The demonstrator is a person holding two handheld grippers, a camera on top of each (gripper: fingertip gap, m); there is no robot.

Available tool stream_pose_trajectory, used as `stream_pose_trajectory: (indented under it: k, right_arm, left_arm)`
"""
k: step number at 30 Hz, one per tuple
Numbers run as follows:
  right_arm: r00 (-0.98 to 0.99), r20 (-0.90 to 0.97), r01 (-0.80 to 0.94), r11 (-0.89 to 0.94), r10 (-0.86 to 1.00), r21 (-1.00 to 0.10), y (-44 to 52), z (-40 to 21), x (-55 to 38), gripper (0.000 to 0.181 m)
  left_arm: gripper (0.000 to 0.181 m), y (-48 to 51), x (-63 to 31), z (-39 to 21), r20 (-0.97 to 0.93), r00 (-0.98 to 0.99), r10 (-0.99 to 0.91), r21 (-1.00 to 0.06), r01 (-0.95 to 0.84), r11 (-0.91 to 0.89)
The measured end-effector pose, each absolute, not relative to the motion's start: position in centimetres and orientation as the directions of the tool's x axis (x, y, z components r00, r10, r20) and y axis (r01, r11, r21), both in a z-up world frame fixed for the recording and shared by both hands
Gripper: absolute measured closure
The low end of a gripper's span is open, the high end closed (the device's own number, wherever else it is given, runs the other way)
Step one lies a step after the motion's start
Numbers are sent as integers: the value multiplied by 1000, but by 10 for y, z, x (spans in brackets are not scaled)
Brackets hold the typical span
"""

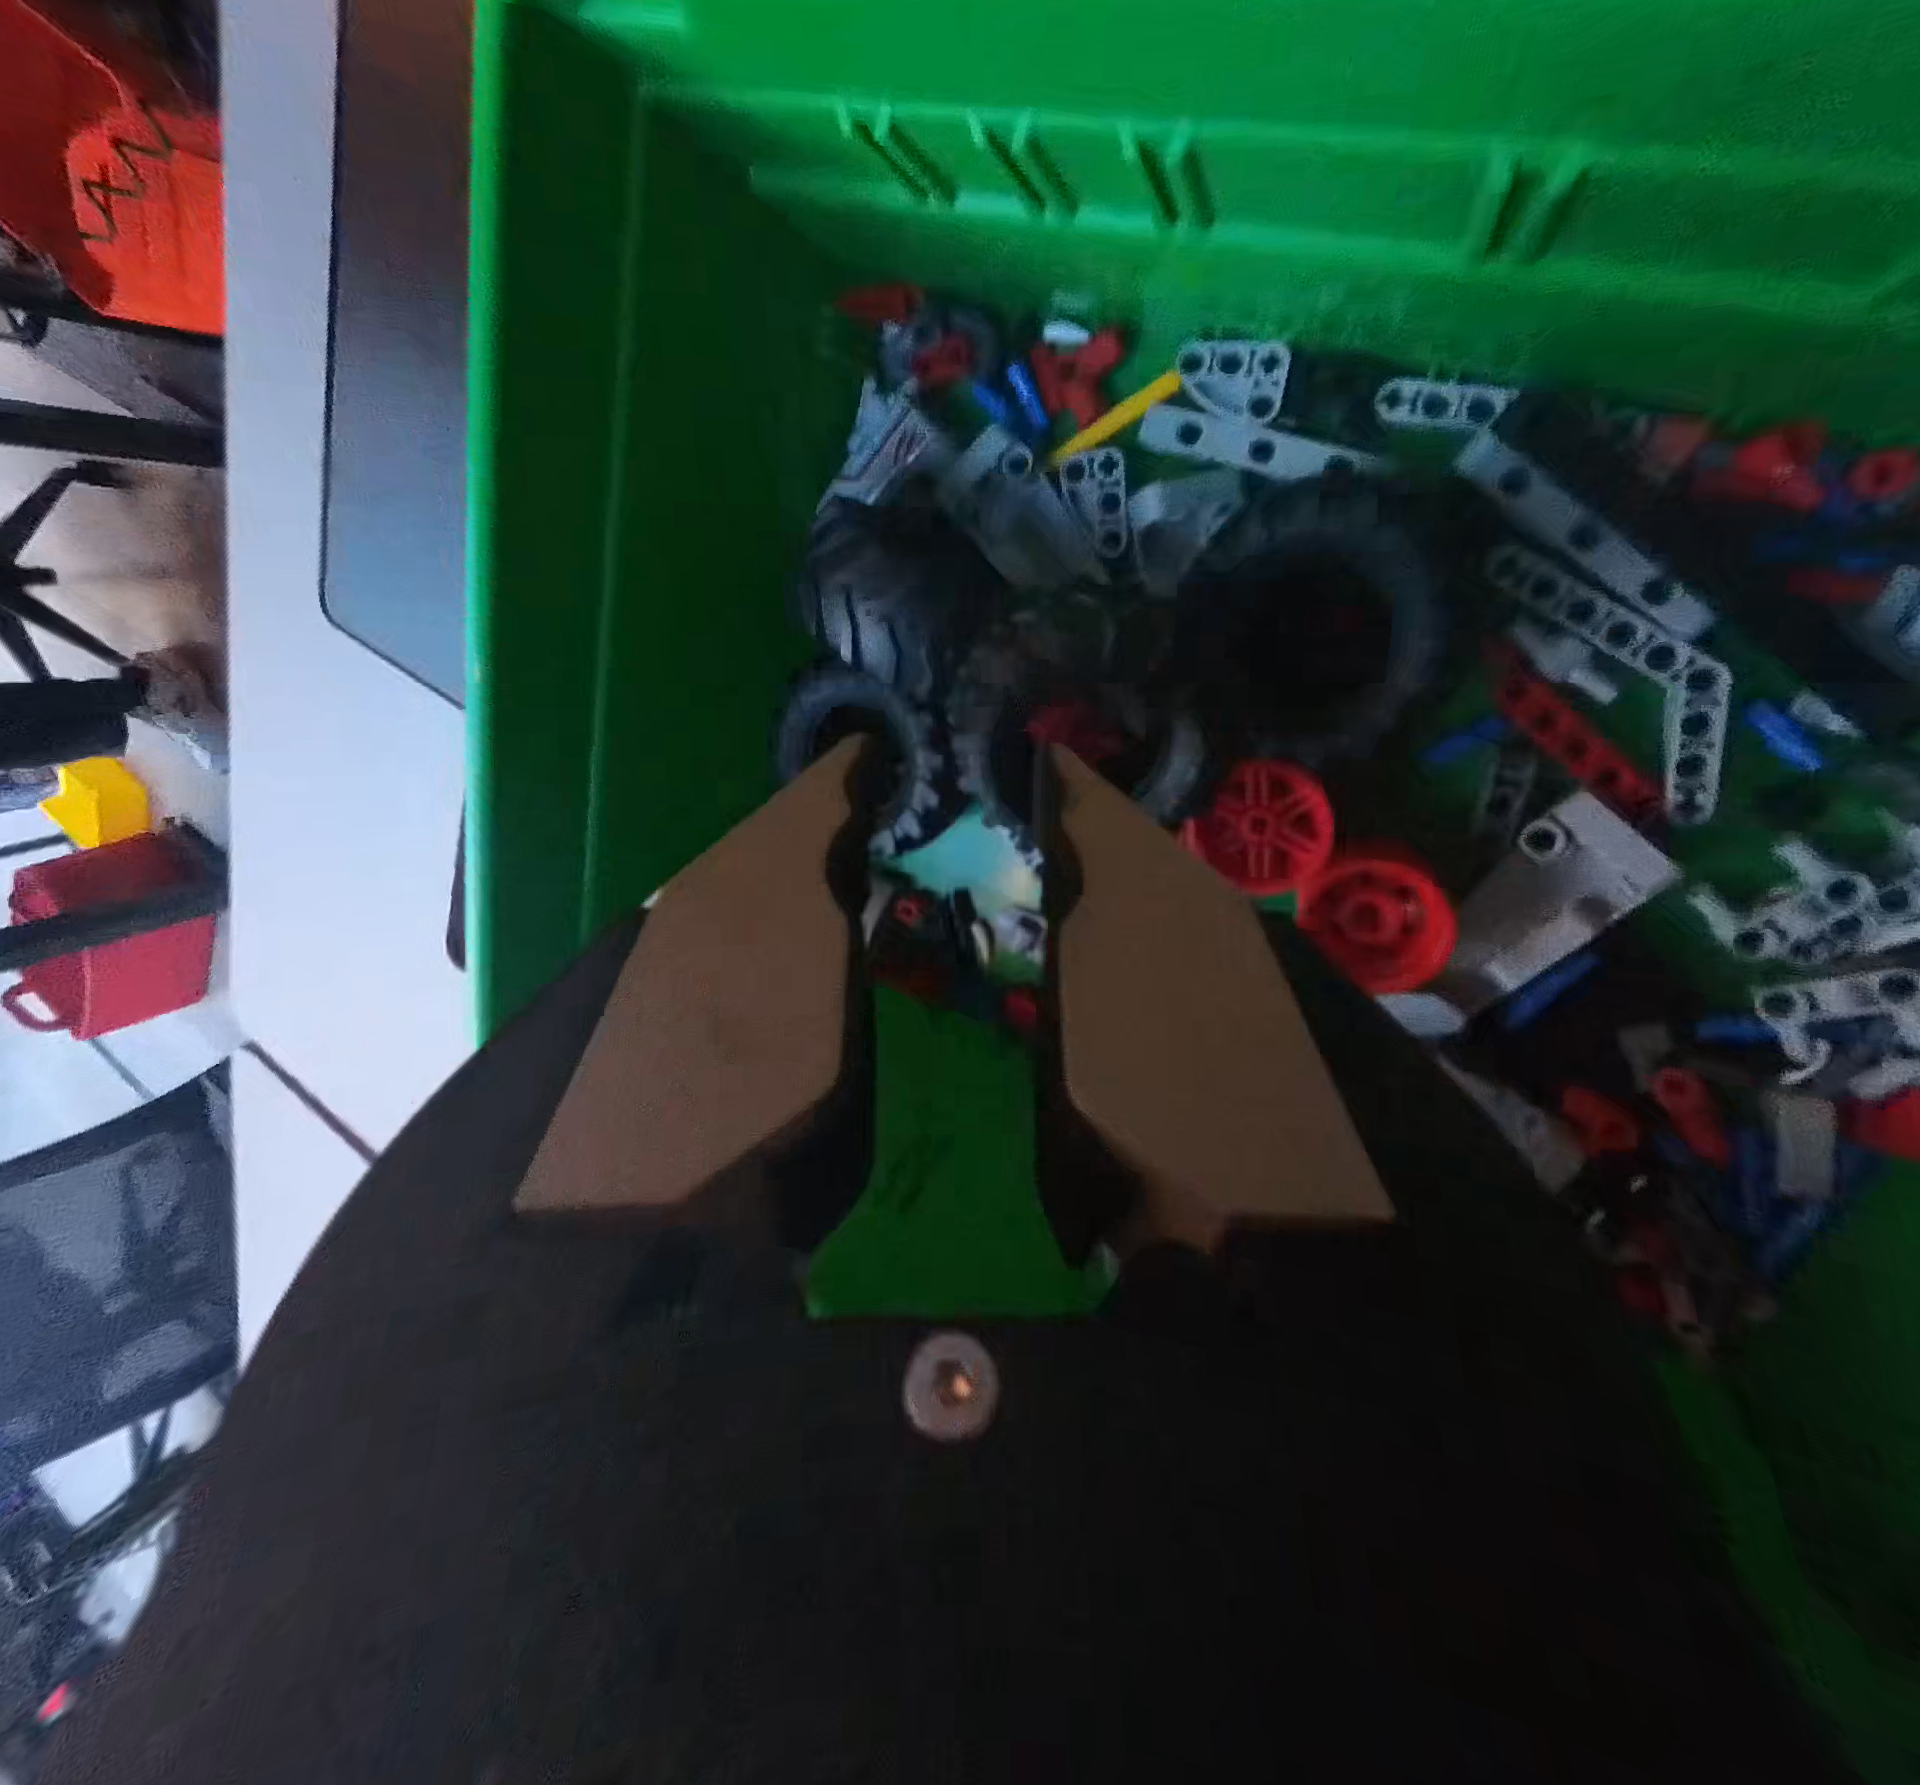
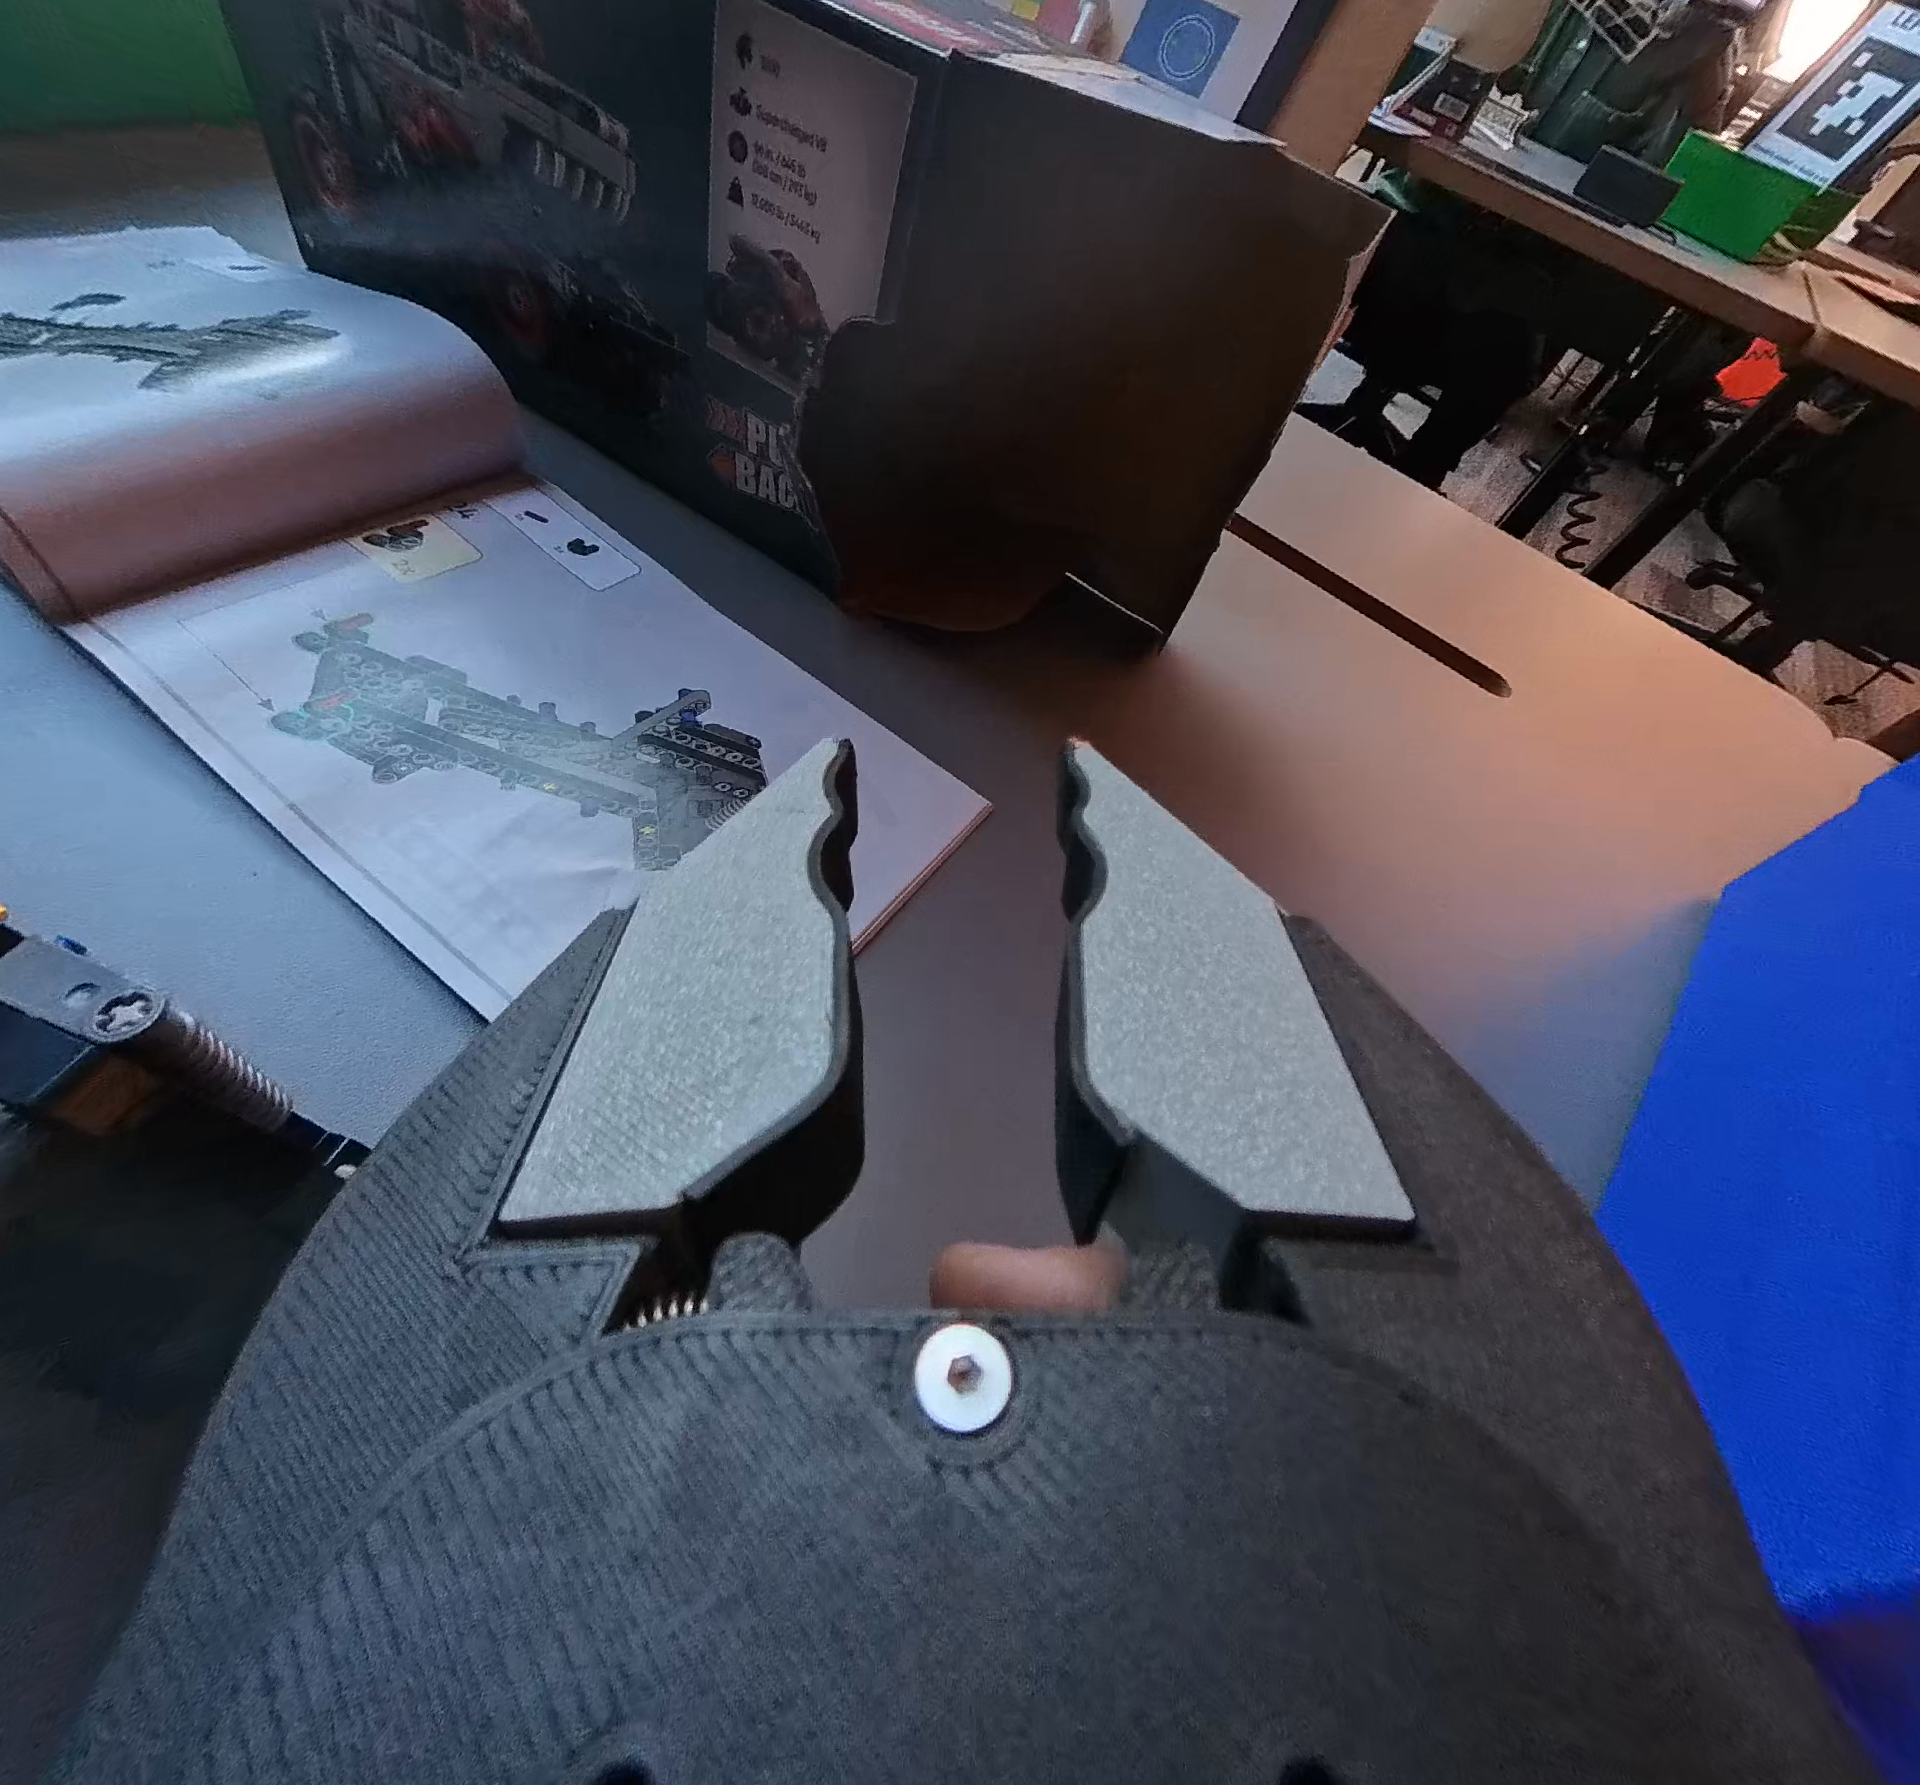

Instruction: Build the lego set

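In the left wrist view my left gripper (image 1: 956, 759) is open above a green bin (image 1: 727, 301) of loose lego parts. Its tips hang over black tyres (image 1: 883, 592); a thin black rod stands by the right fingertip, and I cannot tell if they touch. Two red wheel hubs (image 1: 1320, 862) and grey beams (image 1: 1600, 582) lie to the right. In the right wrist view my right gripper (image 2: 956, 769) is open and empty over the dark table (image 2: 1403, 800). An open instruction booklet (image 2: 416, 696) lies to its left. A part-built black assembly with a spring (image 2: 104, 1039) shows at the left edge.
The lego set's dark box (image 2: 779, 229) stands behind the booklet. A blue shape (image 2: 1787, 1112) fills the right edge. Other tables, with a green bin (image 2: 1745, 197), stand far right. In the left wrist view a white surface (image 1: 281, 488) and red and yellow bins (image 1: 104, 904) lie left of the bin. My hands' fingertips stand some 55 cm from each other.
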State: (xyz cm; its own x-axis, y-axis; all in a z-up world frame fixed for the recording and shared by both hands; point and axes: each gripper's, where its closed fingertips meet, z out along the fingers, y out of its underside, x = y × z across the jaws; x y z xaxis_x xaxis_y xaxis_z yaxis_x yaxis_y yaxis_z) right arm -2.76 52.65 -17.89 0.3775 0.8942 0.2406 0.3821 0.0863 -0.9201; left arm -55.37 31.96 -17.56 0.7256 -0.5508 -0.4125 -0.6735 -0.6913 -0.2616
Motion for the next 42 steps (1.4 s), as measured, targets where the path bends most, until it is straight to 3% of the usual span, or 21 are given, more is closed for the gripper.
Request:
stream_pose_trajectory:
  k: [1, 3, 7, 9, 12, 13, 17, 19, 21, 26, 30, 36, 40, 42]
  right_arm:
    - [377, 241, 385, 85, 894, -919, 526, -180, -28, 146]
    - [378, 250, 393, 90, 892, -915, 526, -180, -27, 146]
    - [374, 248, 382, 95, 894, -919, 525, -177, -28, 147]
    - [365, 243, 380, 94, 899, -920, 523, -177, -29, 147]
    - [352, 252, 392, 103, 901, -914, 521, -179, -30, 147]
    - [350, 255, 393, 106, 901, -913, 521, -179, -30, 147]
    - [343, 260, 391, 114, 903, -913, 518, -177, -31, 147]
    - [339, 255, 385, 114, 906, -916, 517, -176, -31, 147]
    - [333, 251, 385, 112, 909, -916, 516, -176, -32, 148]
    - [293, 248, 383, 124, 924, -915, 507, -177, -39, 149]
    - [264, 260, 378, 148, 929, -914, 499, -175, -43, 150]
    - [247, 254, 343, 160, 935, -925, 491, -166, -41, 151]
    - [239, 262, 326, 178, 935, -929, 486, -160, -40, 151]
    - [236, 267, 319, 185, 934, -930, 485, -157, -39, 151]
  left_arm:
    - [154, 323, -554, -179, -408, 739, -537, -261, -658, -707]
    - [147, 315, -581, -187, -447, 752, -484, -146, -596, -790]
    - [166, 291, -621, -200, -493, 721, -488, 42, -540, -841]
    - [163, 292, -607, -208, -414, 768, -488, 0, -536, -844]
    - [163, 304, -568, -222, -176, 857, -484, -155, -510, -846]
    - [168, 305, -564, -221, -159, 856, -492, -156, -514, -843]
    - [161, 317, -556, -178, -131, 905, -404, -363, -423, -830]
    - [163, 314, -569, -163, -175, 916, -360, -388, -400, -830]
    - [162, 305, -573, -167, -159, 909, -386, -318, -417, -851]
    - [171, 279, -614, -213, -231, 853, -468, 147, -445, -883]
    - [177, 273, -625, -232, -236, 804, -546, 339, -459, -821]
    - [174, 276, -626, -234, -192, 808, -557, 353, -473, -808]
    - [181, 275, -626, -228, -195, 854, -482, 298, -417, -859]
    - [181, 276, -614, -217, -166, 888, -428, 206, -393, -896]
